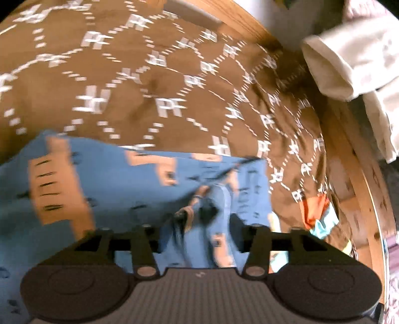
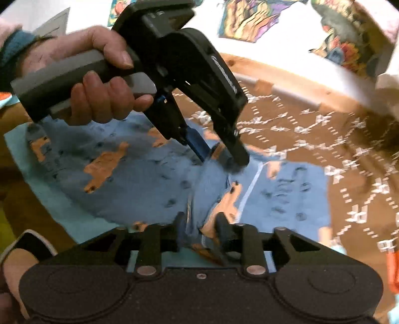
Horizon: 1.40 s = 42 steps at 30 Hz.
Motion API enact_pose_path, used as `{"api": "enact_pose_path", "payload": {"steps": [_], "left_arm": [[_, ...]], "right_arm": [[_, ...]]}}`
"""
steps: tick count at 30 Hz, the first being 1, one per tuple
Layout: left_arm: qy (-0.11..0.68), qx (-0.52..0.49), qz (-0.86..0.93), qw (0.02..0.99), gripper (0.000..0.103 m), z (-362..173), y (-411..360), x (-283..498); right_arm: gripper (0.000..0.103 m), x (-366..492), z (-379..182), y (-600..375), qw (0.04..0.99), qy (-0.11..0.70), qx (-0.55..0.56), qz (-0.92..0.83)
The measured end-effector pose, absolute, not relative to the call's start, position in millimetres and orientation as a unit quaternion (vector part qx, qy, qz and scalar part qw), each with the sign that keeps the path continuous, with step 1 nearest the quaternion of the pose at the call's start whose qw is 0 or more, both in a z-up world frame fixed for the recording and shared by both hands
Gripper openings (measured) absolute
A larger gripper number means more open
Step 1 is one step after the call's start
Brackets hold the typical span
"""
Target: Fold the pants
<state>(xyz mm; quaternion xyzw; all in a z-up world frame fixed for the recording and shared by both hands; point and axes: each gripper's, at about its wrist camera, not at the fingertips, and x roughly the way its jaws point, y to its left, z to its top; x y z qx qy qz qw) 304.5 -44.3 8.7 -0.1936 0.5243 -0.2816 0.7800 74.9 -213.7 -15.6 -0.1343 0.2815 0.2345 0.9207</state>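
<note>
Right gripper (image 2: pixel 199 231) nearest: jaws narrow, w/ a bunched ridge of the blue pants (image 2: pixel 139 179) running up between them. The fingers look pressed on the cloth, but blur makes that hard to confirm. Pants are light blue w/ orange patches and small dark marks, spread over the near part of the bed (image 2: pixel 294 77). They lie on a brown cover (image 2: pixel 311 139) w/ a white diamond pattern.

Just past that, the left gripper (image 2: pixel 222 155) comes down from the upper left, held by the person's left hand (image 2: pixel 99 82). Its tips sit on the same ridge of cloth, one black finger and one blue pad showing. From its own camera the left gripper (image 1: pixel 199 231) has jaws fairly wide, cloth lying in the gap, pads not squeezing it. A dark drawstring end (image 1: pixel 207 211) lies on the pants just ahead of the tips.

Farther out, the pants' far edge ends mid-bed. Brown cover carries on to the wooden bed frame (image 1: pixel 249 22). A white cloth (image 1: pixel 349 62) hangs over the far right corner of the frame. Bright posters (image 2: pixel 249 20) on the wall behind.
</note>
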Motion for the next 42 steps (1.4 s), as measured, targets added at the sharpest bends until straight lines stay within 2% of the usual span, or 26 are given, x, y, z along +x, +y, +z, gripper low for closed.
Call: {"api": "enact_pose_path", "payload": {"steps": [1,3,4,6,8,10,14,17,18,19,20,21,22,24,29,30,32,39,42], "left_arm": [[0.52,-0.204,-0.284,0.779,0.063,7,-38,303],[0.515,-0.227,-0.285,0.776,0.068,6,-29,302],[0.513,-0.231,-0.283,0.777,0.068,6,-28,303],[0.5,-0.213,-0.274,0.793,0.068,11,-30,300],[0.481,-0.178,-0.274,0.814,0.068,21,-38,296],[0.461,-0.151,-0.28,0.828,0.067,31,-46,292],[0.446,-0.098,-0.305,0.836,0.066,46,-73,290],[0.467,-0.038,-0.302,0.831,0.057,44,-96,292],[0.472,-0.018,-0.292,0.832,0.047,42,-103,292],[0.476,-0.005,-0.279,0.834,0.03,40,-108,293],[0.479,-0.002,-0.267,0.836,0.02,38,-110,294],[0.485,-0.006,-0.26,0.835,0.015,38,-111,296],[0.486,-0.012,-0.257,0.835,0.014,38,-110,297],[0.483,-0.008,-0.26,0.836,0.013,40,-112,295],[0.477,0.0,-0.264,0.838,0.012,47,-111,286],[0.477,0.001,-0.264,0.838,0.012,47,-110,285],[0.477,0.002,-0.259,0.84,0.012,49,-109,285],[0.494,-0.011,-0.235,0.837,0.012,47,-98,284],[0.499,-0.019,-0.229,0.836,0.012,46,-97,286]], "right_arm": [[0.048,71,-15,-213,0.922,0.275,-0.132,0.24],[0.061,64,-12,-217,0.924,0.262,-0.125,0.248],[0.065,61,-12,-221,0.927,0.258,-0.118,0.247],[0.065,58,-13,-230,0.929,0.255,-0.104,0.247],[0.062,57,-12,-235,0.932,0.249,-0.098,0.243],[0.053,55,-12,-237,0.935,0.242,-0.103,0.24],[0.05,57,-14,-232,0.934,0.241,-0.117,0.238],[0.048,61,-18,-232,0.932,0.251,-0.117,0.232],[0.048,62,-19,-232,0.931,0.255,-0.116,0.233],[0.046,63,-21,-231,0.93,0.259,-0.116,0.233],[0.044,64,-22,-231,0.93,0.26,-0.114,0.234],[0.036,64,-22,-231,0.93,0.26,-0.112,0.235],[0.024,64,-22,-231,0.93,0.26,-0.111,0.237],[0.018,62,-20,-230,0.931,0.255,-0.113,0.236],[0.019,64,-18,-236,0.931,0.263,-0.091,0.236],[0.024,63,-17,-238,0.932,0.261,-0.084,0.236],[0.027,61,-14,-241,0.935,0.254,-0.072,0.238],[0.027,67,-17,-240,0.936,0.263,-0.068,0.225],[0.015,69,-21,-236,0.934,0.268,-0.081,0.221]]}}
